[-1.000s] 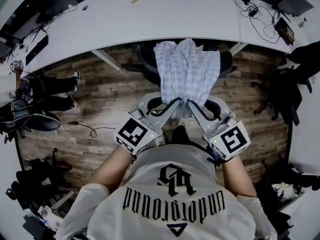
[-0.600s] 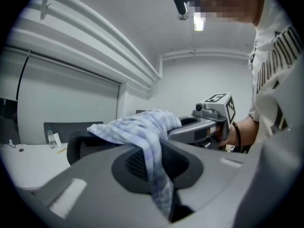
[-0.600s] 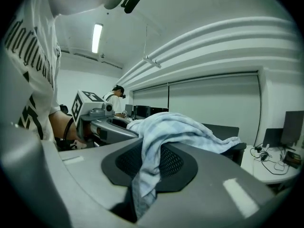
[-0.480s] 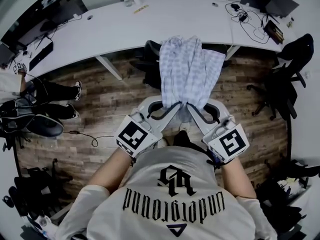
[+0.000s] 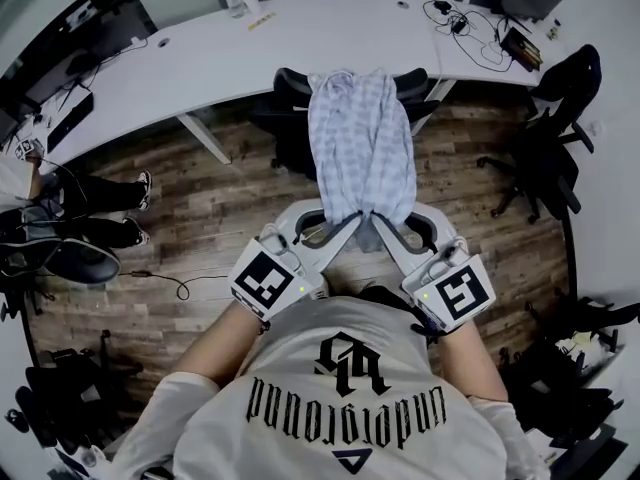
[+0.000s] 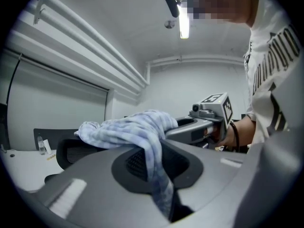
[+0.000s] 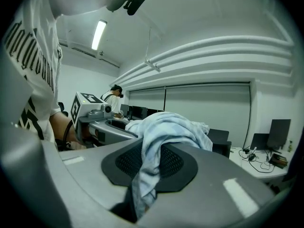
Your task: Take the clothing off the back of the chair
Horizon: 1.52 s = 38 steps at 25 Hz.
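A pale blue checked garment point(image 5: 360, 143) stretches from both grippers out over the back of a black office chair point(image 5: 285, 103), its far end still draped on the chair back. My left gripper point(image 5: 345, 216) is shut on the garment's near left edge. My right gripper point(image 5: 372, 216) is shut on the near right edge, close beside the left one. In the left gripper view the checked garment point(image 6: 142, 132) runs down between the jaws. The right gripper view shows the garment point(image 7: 161, 137) pinched between its jaws in the same way.
A long curved white desk point(image 5: 250, 43) stands behind the chair, with cables and devices point(image 5: 480, 28) at its right end. Another black chair point(image 5: 555, 118) is at the right. A seated person's legs point(image 5: 90, 193) show at the left. The floor is wood planks point(image 5: 210, 218).
Both grippers have drawn back and risen together with the garment. The cloth now lies stretched longer and flatter off the chair back, and more of the chair shows.
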Each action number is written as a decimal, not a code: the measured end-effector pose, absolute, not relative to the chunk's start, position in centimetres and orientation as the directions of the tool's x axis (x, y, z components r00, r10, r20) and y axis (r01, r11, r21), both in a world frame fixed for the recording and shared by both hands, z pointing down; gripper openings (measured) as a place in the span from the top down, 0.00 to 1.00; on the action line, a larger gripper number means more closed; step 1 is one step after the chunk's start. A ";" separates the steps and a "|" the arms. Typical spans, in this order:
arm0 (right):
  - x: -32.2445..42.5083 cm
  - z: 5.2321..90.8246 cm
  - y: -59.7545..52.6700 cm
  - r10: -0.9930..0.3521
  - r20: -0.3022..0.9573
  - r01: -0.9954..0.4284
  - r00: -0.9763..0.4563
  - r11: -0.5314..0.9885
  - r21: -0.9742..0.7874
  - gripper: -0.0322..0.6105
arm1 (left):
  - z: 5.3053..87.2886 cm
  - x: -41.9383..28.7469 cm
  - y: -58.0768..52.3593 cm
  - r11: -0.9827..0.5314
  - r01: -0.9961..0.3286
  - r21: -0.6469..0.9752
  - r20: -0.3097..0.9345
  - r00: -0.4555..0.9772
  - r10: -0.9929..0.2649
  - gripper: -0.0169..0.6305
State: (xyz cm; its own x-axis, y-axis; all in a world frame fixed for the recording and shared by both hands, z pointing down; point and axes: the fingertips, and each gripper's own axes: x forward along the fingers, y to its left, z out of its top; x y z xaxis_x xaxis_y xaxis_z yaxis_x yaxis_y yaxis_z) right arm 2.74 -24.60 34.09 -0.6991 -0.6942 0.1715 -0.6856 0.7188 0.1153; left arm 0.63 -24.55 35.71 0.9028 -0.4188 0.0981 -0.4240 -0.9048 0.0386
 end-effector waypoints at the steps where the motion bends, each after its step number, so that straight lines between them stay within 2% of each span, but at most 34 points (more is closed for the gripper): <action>1: 3.0 33.9 -24.3 -0.696 0.169 -0.686 -0.698 0.718 0.119 0.85 | 35.6 0.9 -24.2 -0.905 -0.423 0.037 0.095 0.903 -0.418 0.84; 12: 8.1 33.4 -18.9 -0.660 0.167 -0.655 -0.732 0.750 0.094 0.84 | 34.7 5.8 -19.1 -0.884 -0.467 -0.024 0.096 0.879 -0.467 0.85; 25: 15.5 34.6 -9.0 -0.596 0.159 -0.593 -0.787 0.802 0.073 0.84 | 36.1 11.7 -9.5 -0.808 -0.590 0.001 0.144 0.799 -0.583 0.85; 33: 17.1 34.8 -4.0 -0.583 0.120 -0.579 -0.804 0.813 0.070 0.84 | 36.2 12.5 -4.0 -0.787 -0.617 -0.016 0.178 0.773 -0.609 0.85; 38: 16.3 35.4 -1.9 -0.583 0.140 -0.583 -0.801 0.811 0.043 0.84 | 36.4 11.3 -2.1 -0.786 -0.618 -0.018 0.184 0.771 -0.610 0.85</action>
